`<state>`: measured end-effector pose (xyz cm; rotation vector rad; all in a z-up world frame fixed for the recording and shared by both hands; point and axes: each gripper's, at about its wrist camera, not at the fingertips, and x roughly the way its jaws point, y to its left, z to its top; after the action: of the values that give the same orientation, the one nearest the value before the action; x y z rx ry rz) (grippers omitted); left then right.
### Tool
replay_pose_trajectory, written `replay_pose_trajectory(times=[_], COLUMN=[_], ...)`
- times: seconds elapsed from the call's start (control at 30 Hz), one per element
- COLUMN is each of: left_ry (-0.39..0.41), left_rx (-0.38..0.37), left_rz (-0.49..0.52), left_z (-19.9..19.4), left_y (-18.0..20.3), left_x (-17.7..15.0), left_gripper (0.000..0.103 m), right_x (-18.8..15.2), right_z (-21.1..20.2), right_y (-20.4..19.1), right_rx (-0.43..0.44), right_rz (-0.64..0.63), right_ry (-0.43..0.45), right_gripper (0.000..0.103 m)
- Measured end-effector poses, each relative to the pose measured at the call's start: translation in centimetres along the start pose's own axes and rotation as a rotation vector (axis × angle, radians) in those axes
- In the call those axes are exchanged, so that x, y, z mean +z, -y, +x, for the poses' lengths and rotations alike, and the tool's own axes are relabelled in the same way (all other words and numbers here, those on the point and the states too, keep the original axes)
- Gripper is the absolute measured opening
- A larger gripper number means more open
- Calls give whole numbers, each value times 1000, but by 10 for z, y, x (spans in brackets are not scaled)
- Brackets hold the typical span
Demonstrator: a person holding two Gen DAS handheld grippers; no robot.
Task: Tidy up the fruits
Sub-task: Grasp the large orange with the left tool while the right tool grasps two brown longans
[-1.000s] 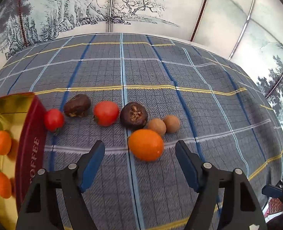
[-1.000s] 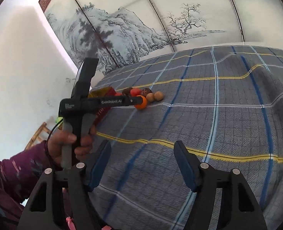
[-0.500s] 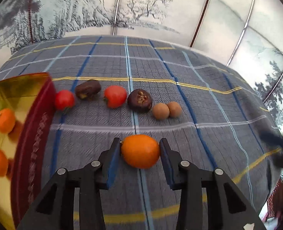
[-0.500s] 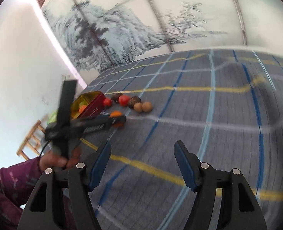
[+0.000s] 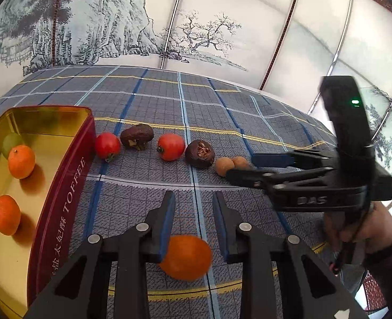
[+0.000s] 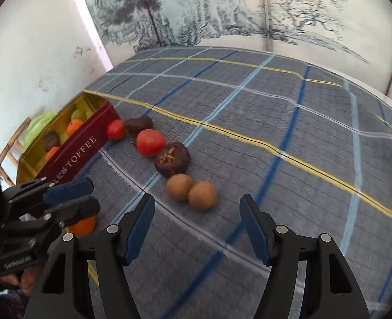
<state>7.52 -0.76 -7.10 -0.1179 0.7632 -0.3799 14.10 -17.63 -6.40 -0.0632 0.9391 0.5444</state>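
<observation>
An orange, blurred, lies on the plaid cloth low between the roots of my left gripper's fingers, under the pads rather than pinched by them. That gripper is shut, with bare cloth showing in its narrow gap. From the right wrist view the orange peeks out below the left gripper. My right gripper hovers just in front of two brown longans; its jaws are closing slightly and nothing is between them. A red toffee tin at the left holds two oranges and other fruit.
A row of fruit runs right from the tin: a red fruit, a dark brown one, another red, a dark round one, then the longans. A painted screen stands behind the table. A wooden chair stands beyond the tin.
The left jaws closed and the orange slid back from between the pads to their roots. The right gripper swung in toward the fruit row and now shows in the left wrist view.
</observation>
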Motion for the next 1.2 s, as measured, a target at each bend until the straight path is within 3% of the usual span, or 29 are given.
replay_pose_trajectory(times=[0.13,0.23,0.33,0.53,0.67,0.87,0.97,1.03,1.2], left_ry=[3,6,13,2,1,-59,-87,-147,-154], left_rx=[9,23,60,39,66,73,82,87,96], left_rz=[-4,13,45,12,44,82,83,75,77], left_z=[-1,-5,-15,-46,-46,-15,0,13,14], left_y=[-1,2,6,3,8,14,14,12,14], left_x=[-1,-2,-6,-22,-25,-14,-11,-10,-10], left_gripper=[26,26,28,66,66,65,56,38,37], right_x=[3,4,1,-27,-46,-47,-47,-47,-47], right_z=[13,15,13,-20,-32,-36,-35,-34,-31], right_y=[-4,-8,-8,-9,-2,7,9,10,9], right_rx=[-11,-65,-68,-105,-108,-97,-88,-87,-96], right_rz=[-25,-73,-80,-71,-23,34,46,51,45], right_ry=[-4,11,27,73,81,95,94,90,71], right_gripper=[65,45,44,44,44,45,45,45,45])
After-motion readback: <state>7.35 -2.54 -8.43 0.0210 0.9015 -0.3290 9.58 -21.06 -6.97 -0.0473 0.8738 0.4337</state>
